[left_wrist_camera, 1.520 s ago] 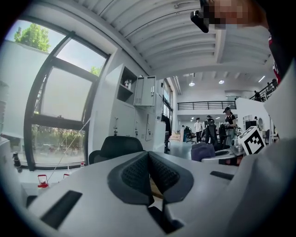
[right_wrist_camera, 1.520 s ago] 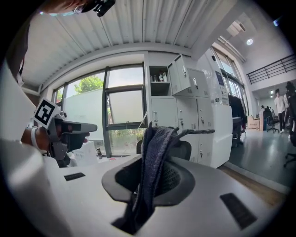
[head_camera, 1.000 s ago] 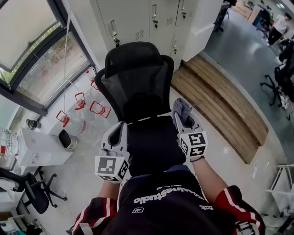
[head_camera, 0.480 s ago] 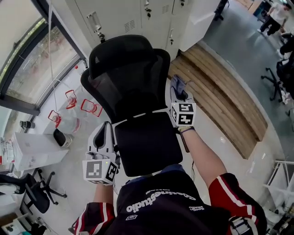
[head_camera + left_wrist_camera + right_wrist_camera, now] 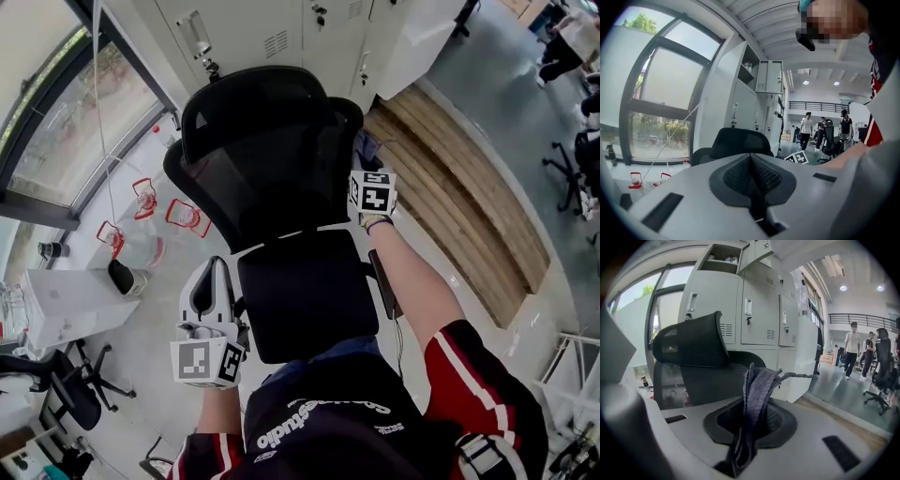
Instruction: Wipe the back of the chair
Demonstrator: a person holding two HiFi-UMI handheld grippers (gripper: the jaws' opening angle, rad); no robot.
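Note:
A black office chair faces me, with a mesh back (image 5: pixel 267 173), a headrest (image 5: pixel 253 103) and a seat (image 5: pixel 305 295). My right gripper (image 5: pixel 367 155) is raised beside the right edge of the back, shut on a grey cloth (image 5: pixel 364 142). In the right gripper view the cloth (image 5: pixel 757 390) sticks up from the shut jaws of that gripper (image 5: pixel 752 420), with the mesh back (image 5: pixel 703 380) just left of it. My left gripper (image 5: pixel 213 277) hangs low at the seat's left side. In its own view the left gripper (image 5: pixel 751 173) is shut with nothing in it.
Grey lockers (image 5: pixel 281 28) stand behind the chair. A wooden platform (image 5: pixel 450 206) runs along the right. Water jugs with red handles (image 5: pixel 141 211) sit on the floor by the window (image 5: pixel 56 103). A white box (image 5: pixel 66 305) and another chair (image 5: pixel 47 394) are at the left.
My right gripper has carried the cloth up from seat level along the right edge of the chair back. The left gripper has dropped back beside the seat.

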